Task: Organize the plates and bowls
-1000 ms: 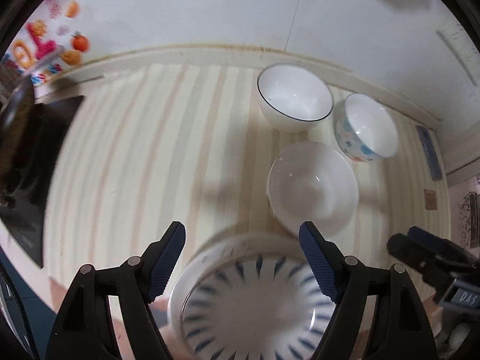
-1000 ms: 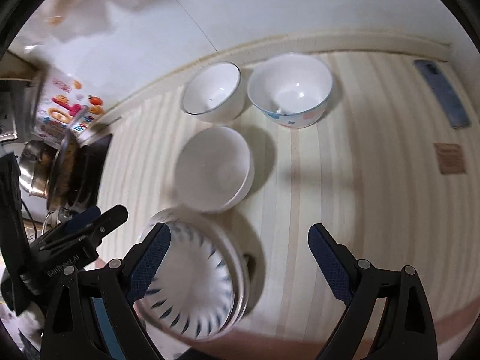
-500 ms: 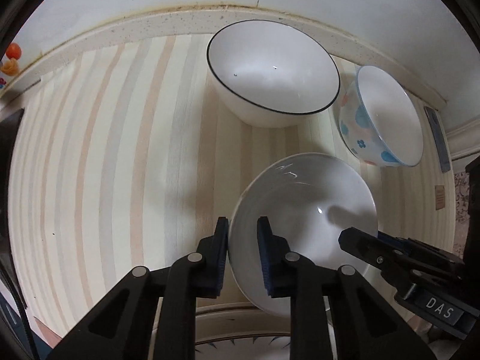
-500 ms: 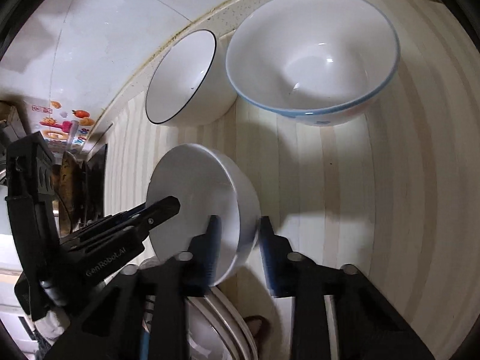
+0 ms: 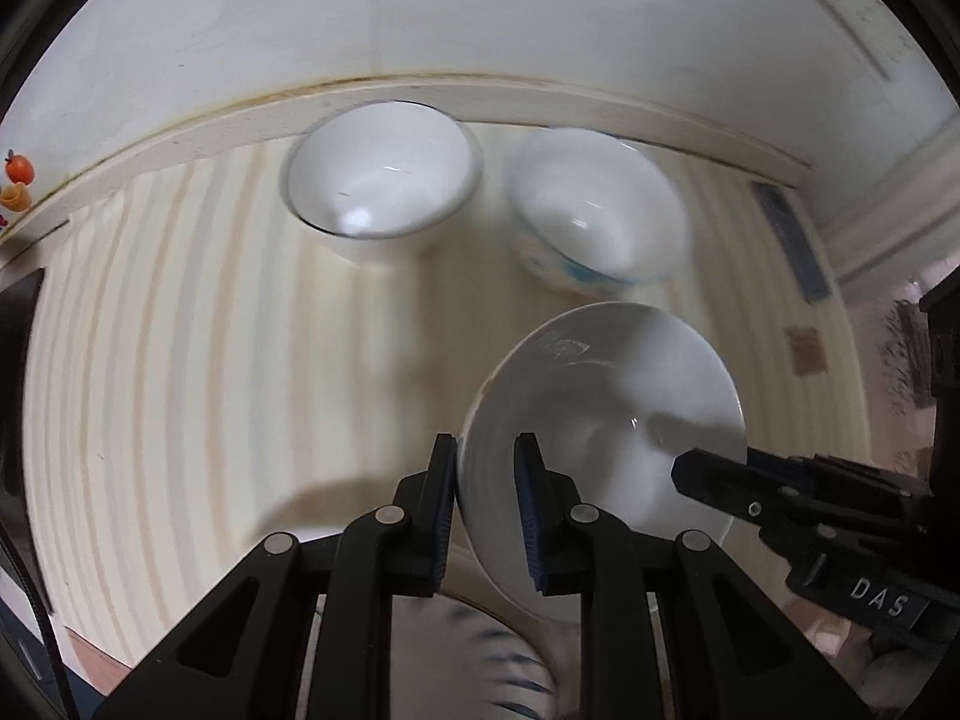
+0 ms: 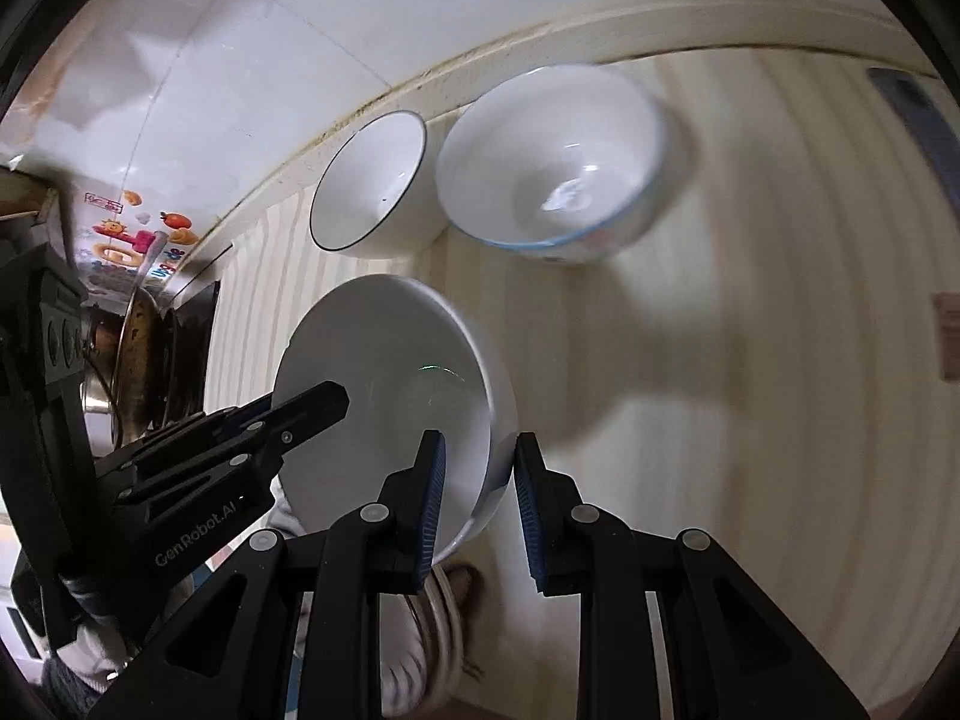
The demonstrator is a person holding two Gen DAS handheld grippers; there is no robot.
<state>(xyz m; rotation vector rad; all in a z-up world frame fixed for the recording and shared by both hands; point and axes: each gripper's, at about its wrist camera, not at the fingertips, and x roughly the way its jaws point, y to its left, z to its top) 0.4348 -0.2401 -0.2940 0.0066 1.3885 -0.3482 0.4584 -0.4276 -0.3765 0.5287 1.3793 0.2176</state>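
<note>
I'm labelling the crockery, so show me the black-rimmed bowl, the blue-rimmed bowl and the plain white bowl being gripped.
black-rimmed bowl (image 6: 375, 192): right wrist view, inner wall.
blue-rimmed bowl (image 6: 552, 162): right wrist view, inside, near the bottom.
plain white bowl (image 5: 600, 414): left wrist view, inner wall.

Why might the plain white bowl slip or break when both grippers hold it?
The bowl looks glossy, so probably slippery. The left gripper and right gripper pinch only its thin rim, so it could tip. It looks ceramic, likely stiff and breakable.
</note>
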